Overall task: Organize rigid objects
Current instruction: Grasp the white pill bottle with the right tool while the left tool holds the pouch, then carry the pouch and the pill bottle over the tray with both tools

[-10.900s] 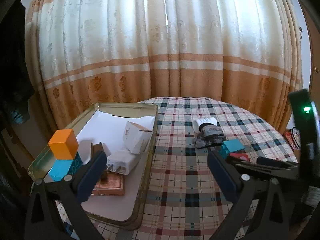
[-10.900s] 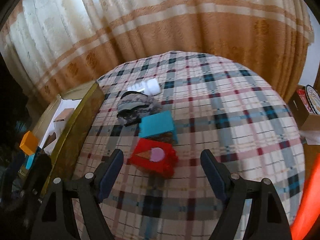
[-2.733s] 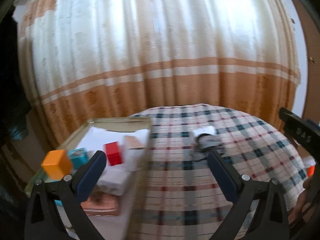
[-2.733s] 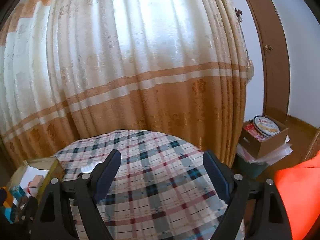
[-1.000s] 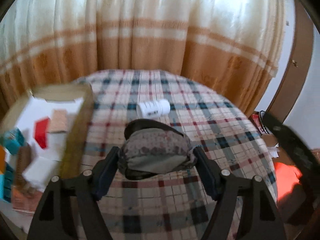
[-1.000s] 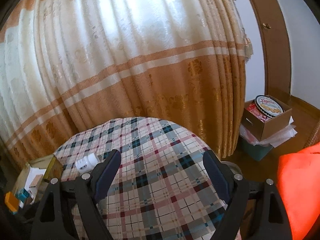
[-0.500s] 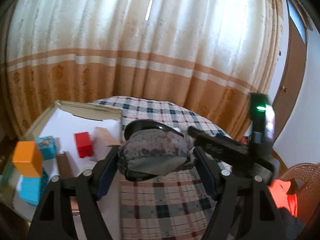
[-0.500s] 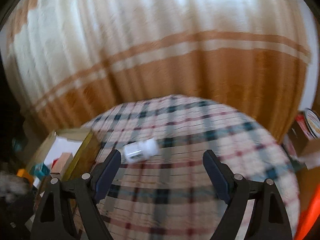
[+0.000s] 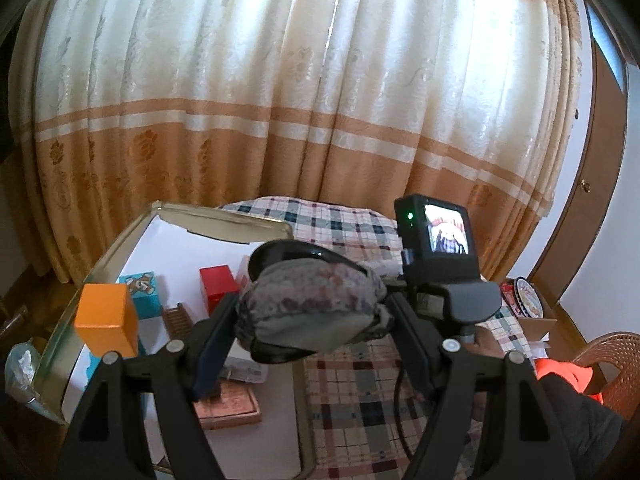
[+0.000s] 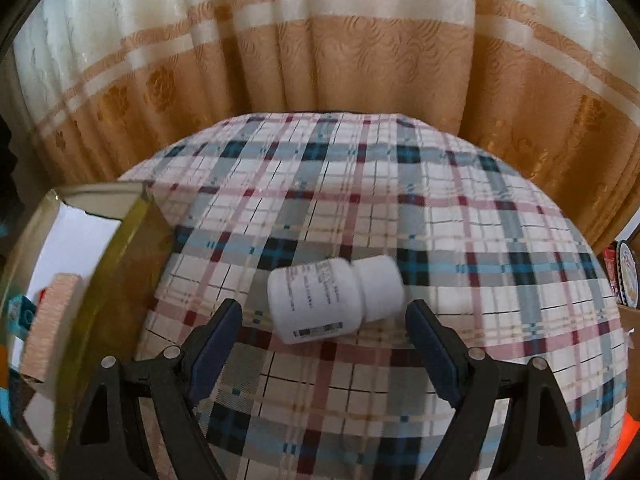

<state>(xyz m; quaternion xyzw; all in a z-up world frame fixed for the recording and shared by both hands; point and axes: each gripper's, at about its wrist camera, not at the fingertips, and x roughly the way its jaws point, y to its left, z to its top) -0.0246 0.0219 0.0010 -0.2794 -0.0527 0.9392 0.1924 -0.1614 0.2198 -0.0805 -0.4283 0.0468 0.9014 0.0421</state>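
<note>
Left tongs (image 9: 314, 320) pinch grey mottled soft pouch (image 9: 310, 306) beside gold metal tray (image 9: 60, 326). Right tongs (image 10: 324, 330), spread, straddle lying white plastic bottle (image 10: 334, 300) on plaid worktop (image 10: 460, 240); off-centre closing could roll it away.

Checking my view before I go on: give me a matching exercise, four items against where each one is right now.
Items:
1. camouflage pouch
2. white bottle
3. red block
4. orange block

Places:
A. lying on its side on the checked tablecloth
B. near the left rim of the tin tray, on a blue block
C. clamped in the left gripper
D. in the tray, partly behind the pouch

Pairs: 1-C, 2-A, 3-D, 4-B
</note>
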